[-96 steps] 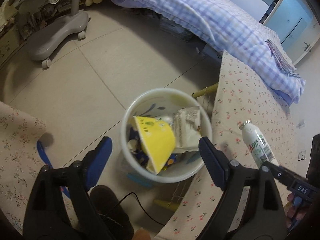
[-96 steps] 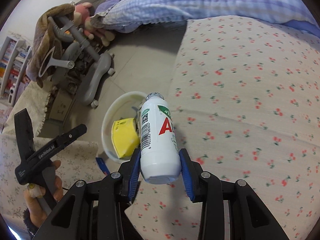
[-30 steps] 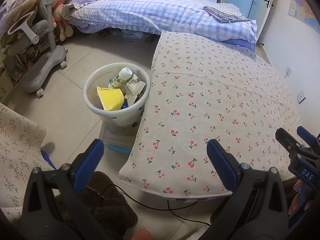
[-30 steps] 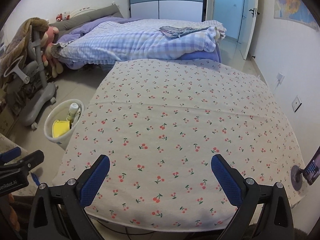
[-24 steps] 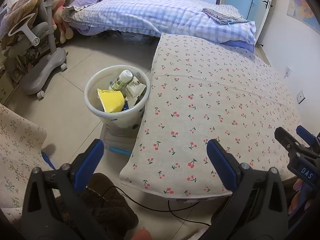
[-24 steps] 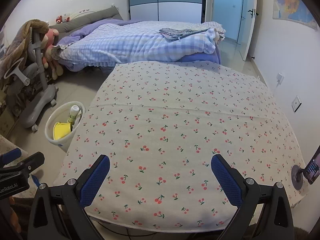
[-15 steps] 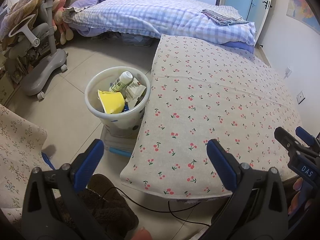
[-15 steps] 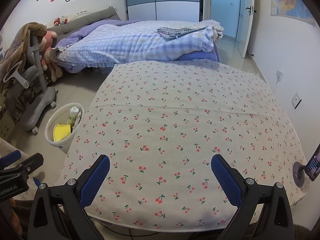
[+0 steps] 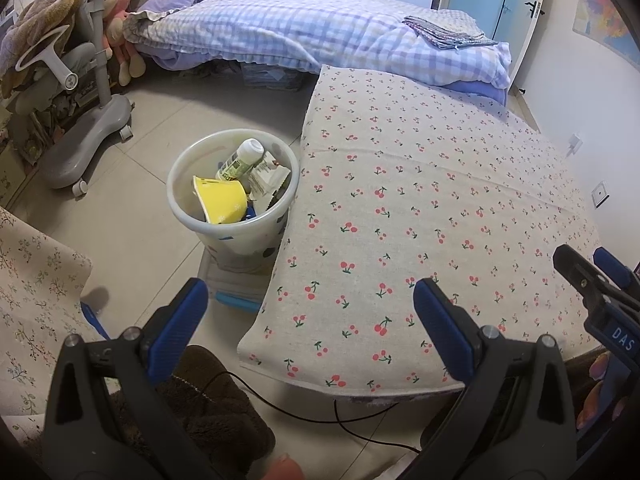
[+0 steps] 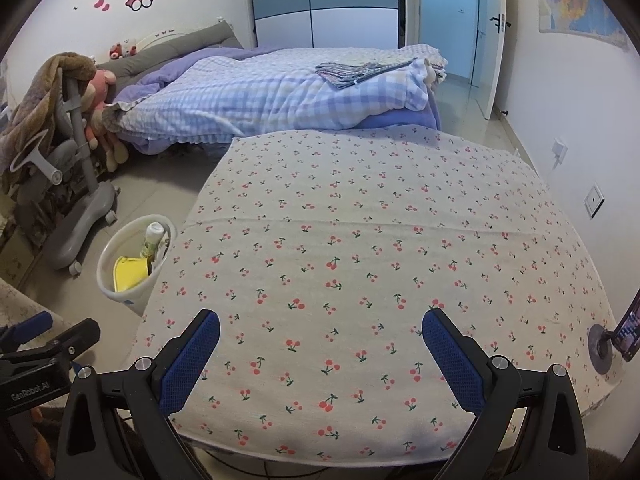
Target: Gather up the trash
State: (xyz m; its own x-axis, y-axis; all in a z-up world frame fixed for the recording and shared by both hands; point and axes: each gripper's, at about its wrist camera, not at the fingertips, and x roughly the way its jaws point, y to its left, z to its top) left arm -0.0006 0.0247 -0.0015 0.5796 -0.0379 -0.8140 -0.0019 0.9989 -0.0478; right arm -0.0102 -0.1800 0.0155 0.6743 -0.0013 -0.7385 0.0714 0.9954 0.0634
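A white trash bin (image 9: 240,236) stands on the floor beside the table's left edge. It holds a white bottle (image 9: 240,158), a yellow cup (image 9: 222,202) and a crumpled wrapper (image 9: 269,176). The bin also shows in the right wrist view (image 10: 120,290). My left gripper (image 9: 308,312) is open and empty, held back over the table's near left corner. My right gripper (image 10: 320,344) is open and empty above the near edge of the cherry-print tablecloth (image 10: 360,248). No trash shows on the cloth.
A bed with a checked quilt (image 10: 280,92) lies behind the table. A grey wheeled chair (image 9: 84,136) stands left of the bin. A black cable (image 9: 340,420) runs on the floor below the table edge. A phone on a stand (image 10: 620,336) sits at the right.
The right gripper dropped the white bottle into the bin, and both grippers pulled back from the bin. Over the last second they barely moved.
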